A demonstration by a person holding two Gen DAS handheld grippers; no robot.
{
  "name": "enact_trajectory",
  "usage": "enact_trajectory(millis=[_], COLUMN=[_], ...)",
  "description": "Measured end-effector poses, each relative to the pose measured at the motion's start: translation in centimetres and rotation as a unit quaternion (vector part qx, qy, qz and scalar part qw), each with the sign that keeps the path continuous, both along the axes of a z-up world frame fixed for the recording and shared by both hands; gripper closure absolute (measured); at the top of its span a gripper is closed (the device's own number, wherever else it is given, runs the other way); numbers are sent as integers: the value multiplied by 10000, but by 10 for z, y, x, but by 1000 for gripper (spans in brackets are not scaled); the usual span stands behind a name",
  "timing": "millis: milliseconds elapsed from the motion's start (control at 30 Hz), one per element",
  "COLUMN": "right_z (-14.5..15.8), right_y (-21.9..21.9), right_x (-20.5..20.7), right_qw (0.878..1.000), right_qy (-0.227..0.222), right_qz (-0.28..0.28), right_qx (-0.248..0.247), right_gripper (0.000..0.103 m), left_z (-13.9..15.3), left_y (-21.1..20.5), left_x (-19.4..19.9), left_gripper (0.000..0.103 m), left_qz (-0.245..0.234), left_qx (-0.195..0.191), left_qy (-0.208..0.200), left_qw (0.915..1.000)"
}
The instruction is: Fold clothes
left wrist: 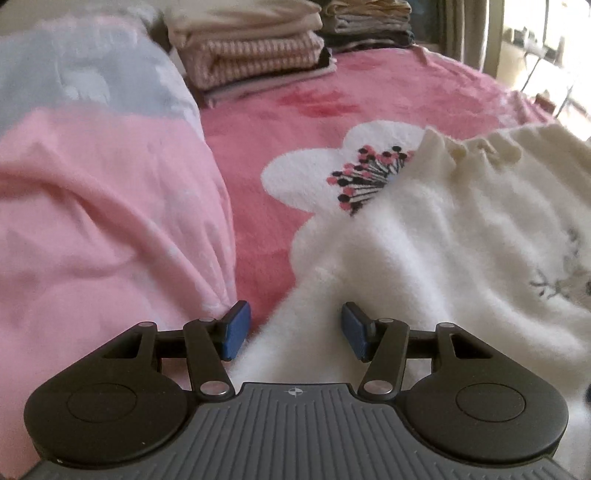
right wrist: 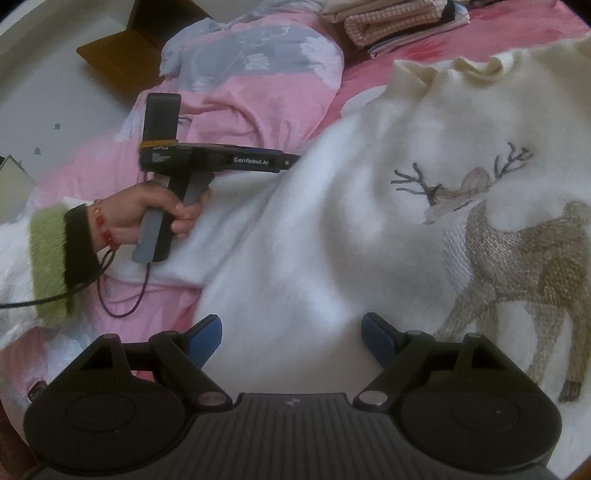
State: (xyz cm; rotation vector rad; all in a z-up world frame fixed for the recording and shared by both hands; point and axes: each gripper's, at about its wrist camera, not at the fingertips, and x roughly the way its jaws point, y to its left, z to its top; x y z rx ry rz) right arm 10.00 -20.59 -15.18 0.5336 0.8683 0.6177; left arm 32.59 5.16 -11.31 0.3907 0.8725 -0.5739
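We found the white fluffy sweater (right wrist: pixel 295 236) spread front-up across the pink fleece blanket (left wrist: pixel 295 122) of the bed, its knitted reindeer motif (right wrist: pixel 517 243) facing upward and its cream ruffled collar (right wrist: pixel 476 70) lying at the far end. One sleeve or shoulder edge of it ran down toward our left gripper (left wrist: pixel 293 330), and part of the garment covered the white flower print (left wrist: pixel 314 166) on the blanket.

Our left gripper hung over that near edge of the sweater with its blue pads (left wrist: pixel 234 330) standing apart at a middling width; white fabric lay beneath and between them, but the pads were not pressing on it. In the right wrist view the same tool (right wrist: pixel 229 158) showed from the side, gripped by a hand (right wrist: pixel 155 210) wearing a red bead bracelet (right wrist: pixel 105 225) and a sleeve with a green fuzzy cuff (right wrist: pixel 50 258), its tip reaching the sweater's left border.

Our right gripper (right wrist: pixel 291 341) was poised above the lower body of the sweater, jaws spread wide, nothing caught between them.

To the left of the garment a rumpled pink-and-grey duvet (left wrist: pixel 92 206) was bunched up. Beyond it, at the head of the bed, folded clothes were stacked, a pink striped piece (left wrist: pixel 255 59) among them, with a second pile (left wrist: pixel 369 22) just beside. A brown cardboard box (right wrist: pixel 140 40) lay on the floor past the duvet.
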Motion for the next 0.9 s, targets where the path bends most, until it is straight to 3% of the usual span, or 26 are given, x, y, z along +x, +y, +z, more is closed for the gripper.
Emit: enact_trajectory(millis=[100, 167, 200, 267, 333, 367, 500, 800, 900], right_z=[0, -1, -2, -1, -1, -1, -2, -5, -5], right_y=[0, -1, -1, -1, -2, -2, -2, 3, 4], right_x=[1, 1, 3, 2, 1, 2, 2, 7, 9], right_qw=[10000, 9999, 9999, 9999, 9999, 9999, 9999, 9998, 9998], right_qy=[-3, -17, -28, -54, -65, -66, -69, -154, -164], right_qz=[46, 71, 79, 97, 87, 74, 35, 82, 121], right_qx=[47, 85, 94, 93, 114, 127, 152, 107, 85], right_gripper=[15, 14, 13, 13, 13, 13, 13, 13, 13], left_z=[-3, -5, -5, -5, -2, 1, 11, -17, -6], left_y=[8, 8, 7, 3, 0, 1, 7, -7, -5], left_x=[14, 13, 10, 3, -4, -7, -14, -19, -23], left_gripper=[45, 48, 52, 78, 91, 93, 93, 86, 69], left_qz=[80, 44, -12, -112, -69, 40, 405, 750, 716], left_qx=[-279, -327, -328, -324, -266, -247, -148, 517, 411], left_qy=[360, 353, 302, 167, -89, -198, -625, -1094, -1120], left_qw=[9989, 9988, 9990, 9993, 9996, 9995, 9971, 9898, 9903])
